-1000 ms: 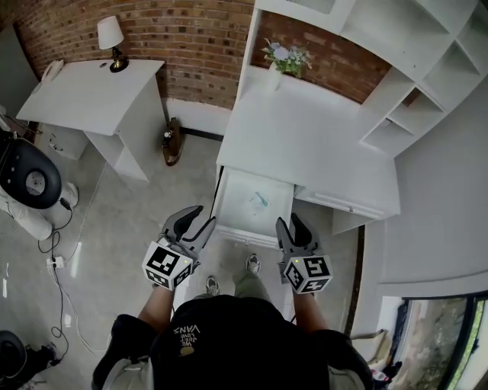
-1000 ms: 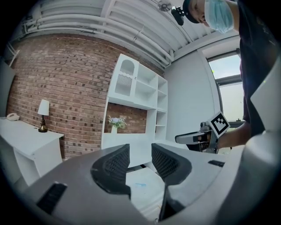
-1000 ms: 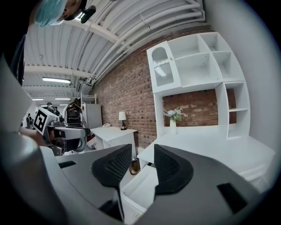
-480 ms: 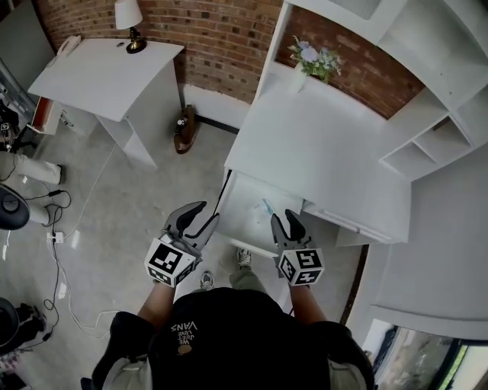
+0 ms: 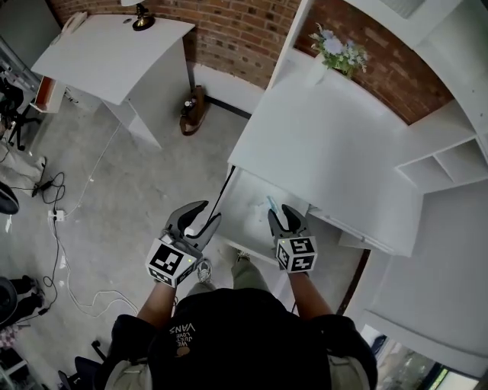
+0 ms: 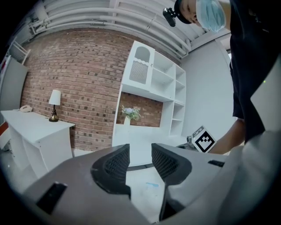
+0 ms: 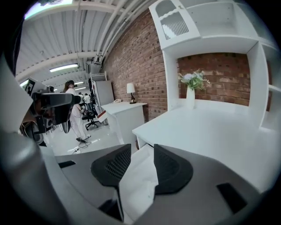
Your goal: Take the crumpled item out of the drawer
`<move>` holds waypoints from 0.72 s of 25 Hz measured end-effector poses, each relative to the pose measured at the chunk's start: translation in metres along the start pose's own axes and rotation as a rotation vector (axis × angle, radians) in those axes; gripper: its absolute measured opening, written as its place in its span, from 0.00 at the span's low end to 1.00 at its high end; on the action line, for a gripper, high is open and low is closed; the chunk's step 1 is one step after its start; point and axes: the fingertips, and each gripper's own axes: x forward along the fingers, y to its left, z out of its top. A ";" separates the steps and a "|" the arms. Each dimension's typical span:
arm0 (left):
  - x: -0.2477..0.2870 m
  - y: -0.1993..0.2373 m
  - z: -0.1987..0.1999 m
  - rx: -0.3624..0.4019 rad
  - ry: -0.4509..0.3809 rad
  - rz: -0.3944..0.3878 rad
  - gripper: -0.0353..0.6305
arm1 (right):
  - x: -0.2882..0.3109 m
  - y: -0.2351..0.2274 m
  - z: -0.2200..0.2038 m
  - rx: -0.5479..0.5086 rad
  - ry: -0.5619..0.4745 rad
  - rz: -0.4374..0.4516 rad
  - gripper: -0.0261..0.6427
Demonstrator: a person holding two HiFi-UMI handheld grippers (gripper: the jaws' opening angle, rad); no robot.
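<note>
The white desk's drawer (image 5: 245, 219) stands pulled out. In it lies the crumpled item (image 5: 268, 204), pale with a blue patch, which the left gripper view shows as a small blue mark (image 6: 151, 185) below the jaws. My right gripper (image 5: 283, 216) hangs over the drawer's right front part, just short of the item. It is open with nothing between its fingers, and its jaws have just opened a little further. In the right gripper view the right gripper (image 7: 142, 154) looks down into the drawer (image 7: 141, 176). My left gripper (image 5: 203, 216) is open at the drawer's left front corner and holds nothing.
The desk top (image 5: 328, 145) carries a vase of flowers (image 5: 335, 49), with white shelving (image 5: 457, 160) at its right. A second white desk (image 5: 114, 49) with a lamp (image 5: 141, 19) stands at the far left. Cables (image 5: 61, 251) lie on the floor at left.
Both grippers have moved forward and down toward the open drawer. The right one has come over the drawer's front. The head view has shifted forward.
</note>
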 end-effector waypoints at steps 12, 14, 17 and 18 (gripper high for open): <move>0.038 0.008 -0.026 -0.031 0.045 0.004 0.26 | 0.083 -0.049 -0.098 -0.004 0.276 -0.002 0.31; 0.043 0.011 -0.029 -0.036 0.051 0.012 0.26 | 0.094 -0.053 -0.116 -0.016 0.329 0.004 0.31; 0.050 0.015 -0.034 -0.043 0.061 0.027 0.26 | 0.108 -0.063 -0.145 -0.022 0.416 0.006 0.33; 0.052 0.016 -0.036 -0.044 0.063 0.032 0.26 | 0.113 -0.067 -0.154 -0.017 0.444 0.004 0.34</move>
